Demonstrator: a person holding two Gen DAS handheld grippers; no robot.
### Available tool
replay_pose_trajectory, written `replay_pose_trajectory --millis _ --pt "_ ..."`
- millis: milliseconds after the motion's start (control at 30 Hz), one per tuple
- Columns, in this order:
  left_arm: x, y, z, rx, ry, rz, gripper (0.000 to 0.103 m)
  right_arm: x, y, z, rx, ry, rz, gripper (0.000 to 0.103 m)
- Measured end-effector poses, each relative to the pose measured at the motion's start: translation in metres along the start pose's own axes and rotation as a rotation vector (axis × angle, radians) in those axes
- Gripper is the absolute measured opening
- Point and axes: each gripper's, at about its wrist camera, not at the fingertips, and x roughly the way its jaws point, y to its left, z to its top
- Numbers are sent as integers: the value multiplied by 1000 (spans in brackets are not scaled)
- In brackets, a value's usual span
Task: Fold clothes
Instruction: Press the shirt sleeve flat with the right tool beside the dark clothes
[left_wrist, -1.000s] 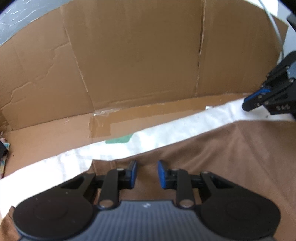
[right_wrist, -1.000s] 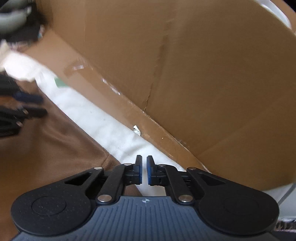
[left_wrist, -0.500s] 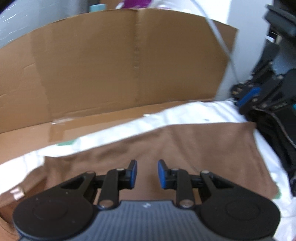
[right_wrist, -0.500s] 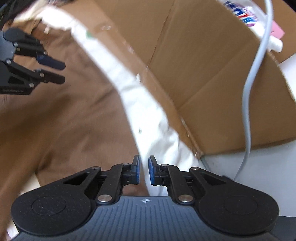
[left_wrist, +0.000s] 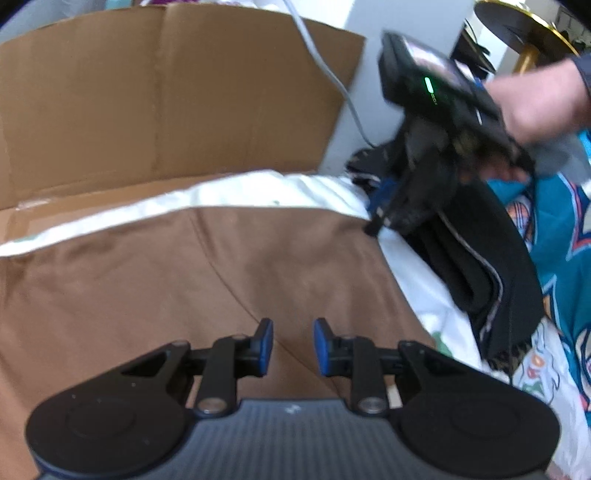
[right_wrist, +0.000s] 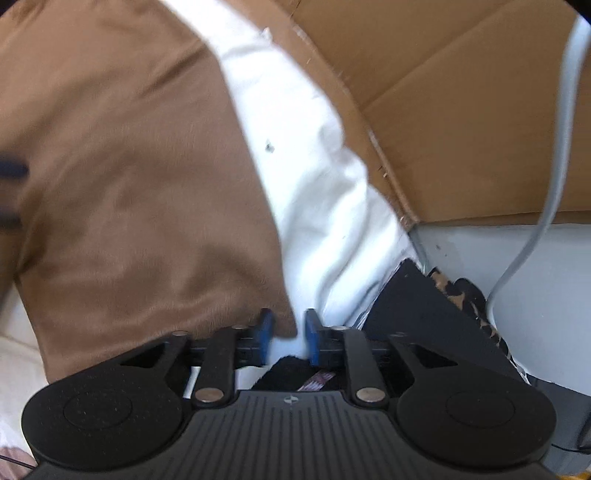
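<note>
We note the brown garment as soft matt cloth with a faint brushed nap and shallow creases. The white sheet under it reads as smooth matt fabric. Cardboard panels behind are dull brown paperboard, creased, with ragged edges. Left gripper and right gripper: matt black plastic, ribbed housing, blue rubbery-looking pads, bright metal rivets. The grey cable looks smooth and slightly glossy.

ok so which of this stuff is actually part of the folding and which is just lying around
Part of the job:
brown garment
left gripper, open above it
right gripper, open at its corner

Just lying about:
cardboard
white sheet
black clothes pile
teal patterned fabric
grey cable
</note>
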Motion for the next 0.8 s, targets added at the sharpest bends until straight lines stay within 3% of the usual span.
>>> replay_pose_trajectory --millis 100,200,300,533,700,767,800 --pt "7 -5 -7 32 40 15 25 3 -2 -3 0 -14 26 51" --pt "13 -2 -15 36 80 33 25 12 -1 -6 -8 -9 49 45" --pt "14 3 -22 41 80 33 25 18 0 -10 -16 -13 79 2" --pt "15 0 -19 33 78 25 25 1 -11 -9 -75 29 73 0" --pt "19 -3 -20 27 75 22 25 6 -14 -4 -61 65 -60 3" --pt "16 -3 -21 21 72 23 25 10 -10 -7 -47 58 -91 6" --pt "14 -2 -22 15 71 20 25 8 -9 -9 -36 44 -91 13"
